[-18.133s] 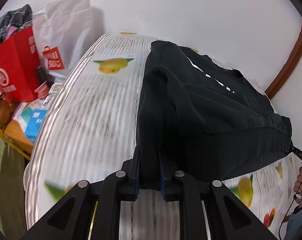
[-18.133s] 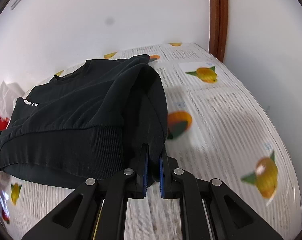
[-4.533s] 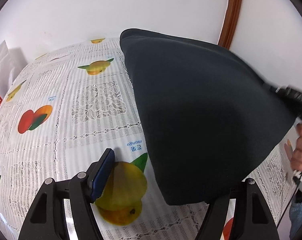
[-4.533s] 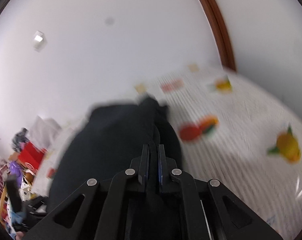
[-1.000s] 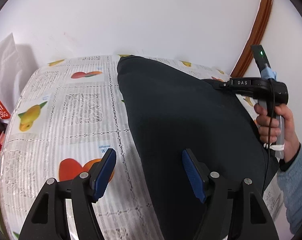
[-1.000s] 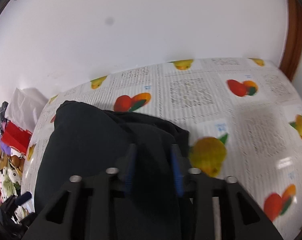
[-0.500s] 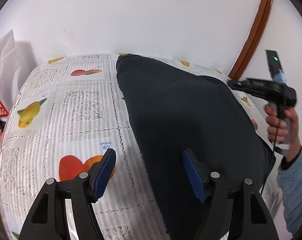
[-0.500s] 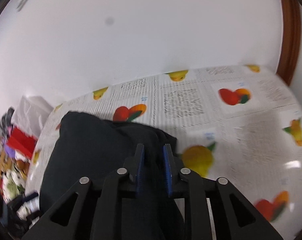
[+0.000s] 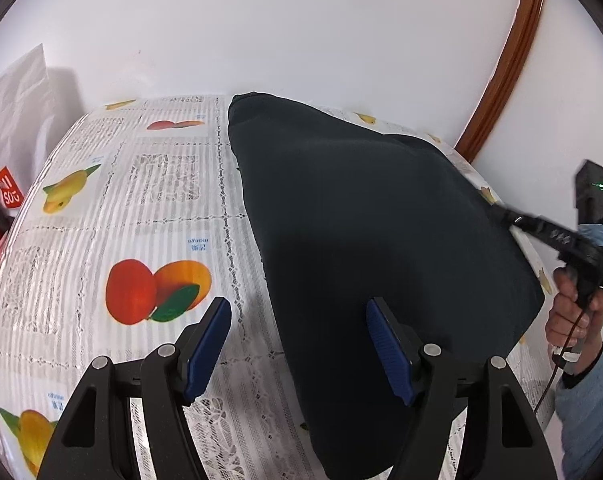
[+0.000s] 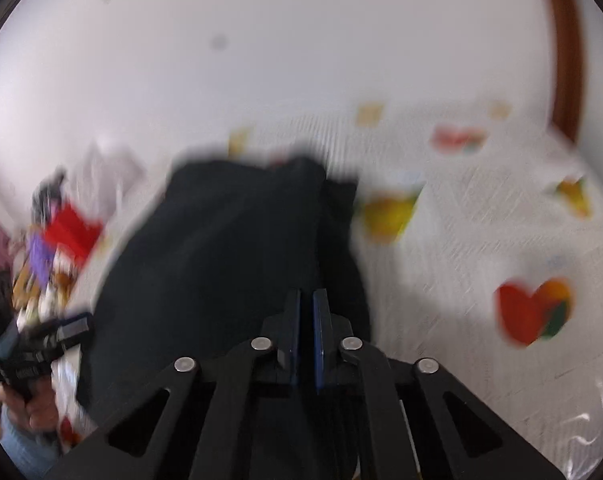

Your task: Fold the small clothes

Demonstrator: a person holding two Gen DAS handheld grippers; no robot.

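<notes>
Garment (image 9: pixel 373 232), dark, lies folded into a compact slab on the fruit-print tablecloth (image 9: pixel 149 184), so most folds look done. L gripper (image 9: pixel 297 344) stands wide, empty, straddling the near edge; R gripper (image 10: pixel 306 320) is clamped, prob. on a right-hand fold, w/ blur hiding the contact, so one tuck likely remains.

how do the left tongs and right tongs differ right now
The left tongs stand wide open, blue pads apart, hovering over the near edge of the folded black garment without gripping it. The right tongs have just been closing and are now shut, pads nearly touching over the garment's edge; blur hides whether cloth is pinched. The left view is sharp, the right smeared. Both are black with blue pads, over the fruit-print tablecloth.
</notes>
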